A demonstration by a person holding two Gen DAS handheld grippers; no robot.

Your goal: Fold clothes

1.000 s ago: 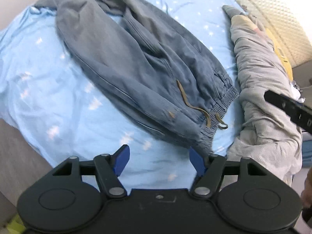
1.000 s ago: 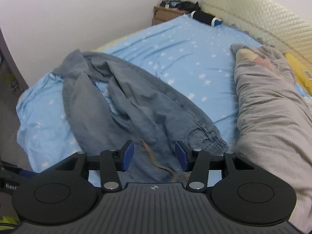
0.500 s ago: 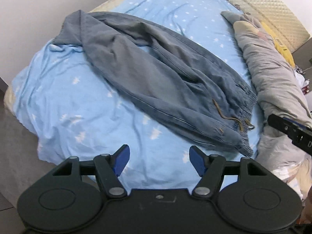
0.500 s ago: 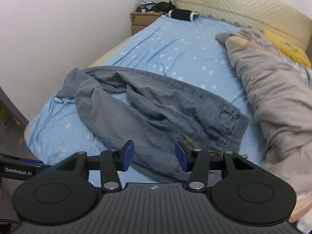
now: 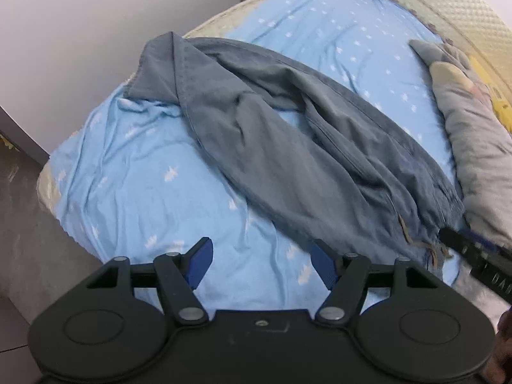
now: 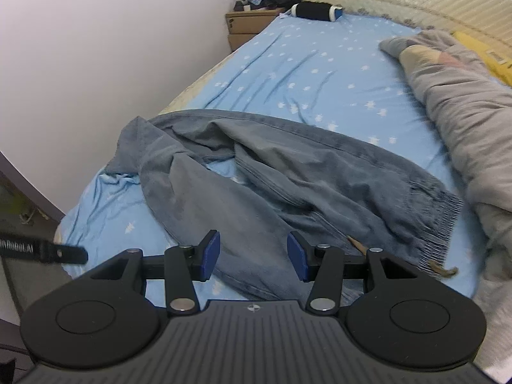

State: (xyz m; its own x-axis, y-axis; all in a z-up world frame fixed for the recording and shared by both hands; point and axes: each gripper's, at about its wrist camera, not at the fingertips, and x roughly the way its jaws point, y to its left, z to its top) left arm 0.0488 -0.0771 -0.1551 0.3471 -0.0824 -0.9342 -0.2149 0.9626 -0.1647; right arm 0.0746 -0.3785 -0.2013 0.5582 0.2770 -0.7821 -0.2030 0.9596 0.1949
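A pair of grey-blue denim trousers point(image 5: 288, 147) lies rumpled and diagonal across the light blue star-print sheet point(image 5: 134, 172). Its elastic waistband with a brown drawstring point(image 5: 416, 236) points to the near right, and the legs run toward the far left corner. My left gripper point(image 5: 259, 260) hovers open above the bare sheet, just short of the trousers' near edge. The right gripper point(image 6: 252, 256) is open too, held over the lower leg fabric point(image 6: 243, 204) with nothing between its fingers. Its waistband point(image 6: 438, 220) and drawstring end point(image 6: 441, 270) lie to the right.
A grey blanket point(image 6: 464, 102) is bunched along the bed's right side beside a yellow pillow point(image 6: 480, 51). A black roll point(image 6: 315, 11) and a wooden nightstand point(image 6: 246, 25) sit at the far end. The white wall point(image 6: 96, 64) borders the left side; the floor point(image 5: 25, 224) drops off near left.
Both grippers have pulled back and risen away from the waistband, so more of the bed and trousers shows. Both stay open and the trousers lie as before.
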